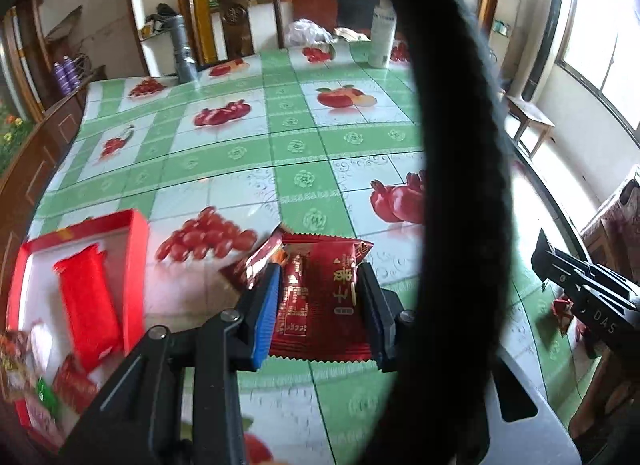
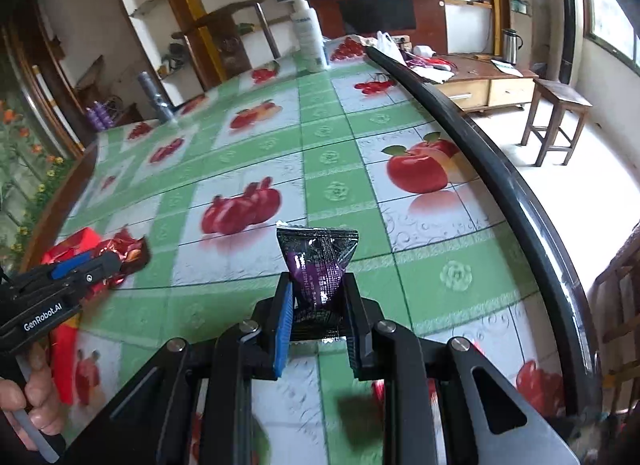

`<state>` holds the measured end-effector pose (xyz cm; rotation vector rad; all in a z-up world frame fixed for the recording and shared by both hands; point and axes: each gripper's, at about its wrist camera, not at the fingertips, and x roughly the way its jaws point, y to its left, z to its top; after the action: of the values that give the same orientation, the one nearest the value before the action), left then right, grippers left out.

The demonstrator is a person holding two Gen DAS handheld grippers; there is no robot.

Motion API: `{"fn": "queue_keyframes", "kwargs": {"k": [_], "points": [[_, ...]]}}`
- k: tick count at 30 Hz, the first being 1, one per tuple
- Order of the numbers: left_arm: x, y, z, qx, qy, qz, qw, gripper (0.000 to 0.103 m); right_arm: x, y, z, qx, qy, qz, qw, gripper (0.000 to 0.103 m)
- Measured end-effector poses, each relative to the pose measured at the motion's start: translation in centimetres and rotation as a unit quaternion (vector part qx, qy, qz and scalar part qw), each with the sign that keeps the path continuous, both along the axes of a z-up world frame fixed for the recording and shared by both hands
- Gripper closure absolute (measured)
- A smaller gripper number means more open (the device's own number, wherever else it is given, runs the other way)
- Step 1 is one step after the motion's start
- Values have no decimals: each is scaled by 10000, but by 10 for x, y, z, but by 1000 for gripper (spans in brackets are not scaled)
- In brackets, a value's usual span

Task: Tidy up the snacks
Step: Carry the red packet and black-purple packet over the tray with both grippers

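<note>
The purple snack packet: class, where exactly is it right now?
In the right wrist view, the purple snack packet is clamped upright in the right gripper, raised above the fruit-print tablecloth, nearer the table's right edge.

A thick black strap runs top to bottom right of centre in the left wrist view, hiding the tablecloth behind it. Red box at lower left is motion-blurred and cut off by the frame edge; its small packets are unreadable.

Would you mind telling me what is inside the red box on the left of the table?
The red box holds a bright red packet on its white floor, with smaller red wrapped snacks and a green one nearer the camera. The left gripper's arm covers its near corner.
</note>
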<state>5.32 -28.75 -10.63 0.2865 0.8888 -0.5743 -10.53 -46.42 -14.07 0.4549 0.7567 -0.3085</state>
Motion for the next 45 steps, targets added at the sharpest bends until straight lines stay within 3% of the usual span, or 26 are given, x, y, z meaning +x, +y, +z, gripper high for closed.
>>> {"fn": "queue_keyframes", "kwargs": {"k": [10, 25, 45], "points": [[-37, 35, 17, 65, -473, 504, 9976, 63, -19, 37, 24, 16, -411, 503, 9979, 81], [-54, 82, 38, 117, -1104, 1133, 9873, 63, -23, 87, 35, 144, -684, 1155, 9908, 81], [-52, 121, 48, -30, -1247, 1511, 9806, 63, -12, 127, 45, 64, -754, 1567, 9847, 81]]}}
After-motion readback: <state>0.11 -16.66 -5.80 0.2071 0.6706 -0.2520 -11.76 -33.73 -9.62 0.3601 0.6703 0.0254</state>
